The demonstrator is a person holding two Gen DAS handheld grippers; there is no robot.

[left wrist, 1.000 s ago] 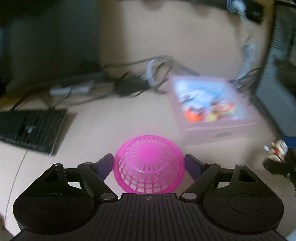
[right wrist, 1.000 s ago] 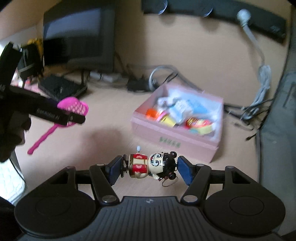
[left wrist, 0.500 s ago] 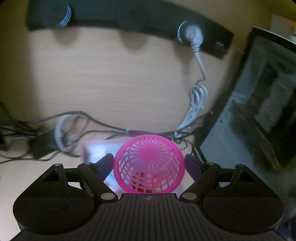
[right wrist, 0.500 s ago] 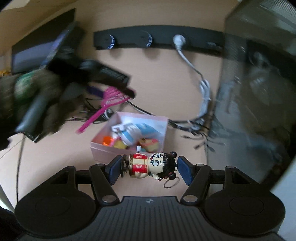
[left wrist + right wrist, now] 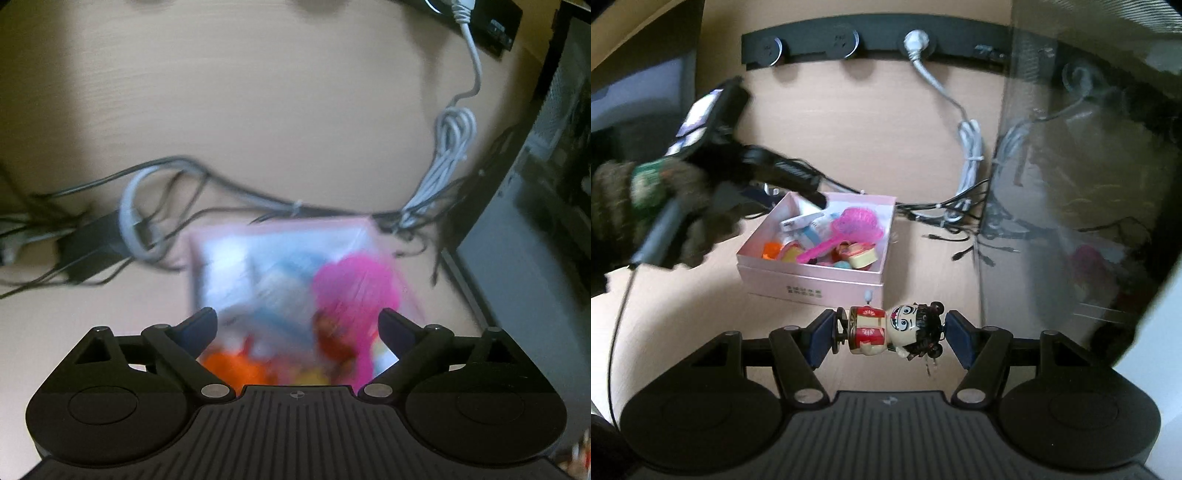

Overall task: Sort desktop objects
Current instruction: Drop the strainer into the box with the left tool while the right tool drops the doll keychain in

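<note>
My left gripper (image 5: 297, 325) hangs over the pink box (image 5: 280, 230) with its fingers spread wide and nothing between them; the view from it is blurred, but I can make out the pink strainer (image 5: 356, 284) lying below in the right part of the box, among a smear of orange (image 5: 236, 365) and pale blue shapes that I cannot tell apart. From my right side the same gripper (image 5: 816, 197) shows as a dark arm reaching in from the left, its tip above the box's far left corner, and the strainer (image 5: 857, 225) sits inside the box (image 5: 812, 284) with its mesh bowl toward the back and its handle slanting down to the left across the other small toys. My right gripper (image 5: 888, 332) is closed on the doll (image 5: 892, 328), which lies sideways between the two blue pads, feet against the left pad and black-haired head against the right one, held in the air just in front of the box's near wall. The box rests on the wooden desk (image 5: 683, 306). Behind it a tangle of dark cables (image 5: 945, 214) runs along the back, a white cord (image 5: 969, 147) hangs coiled from the black socket strip (image 5: 879, 40) on the wall, and a dark glass-sided computer case (image 5: 1089, 206) stands to the right
</note>
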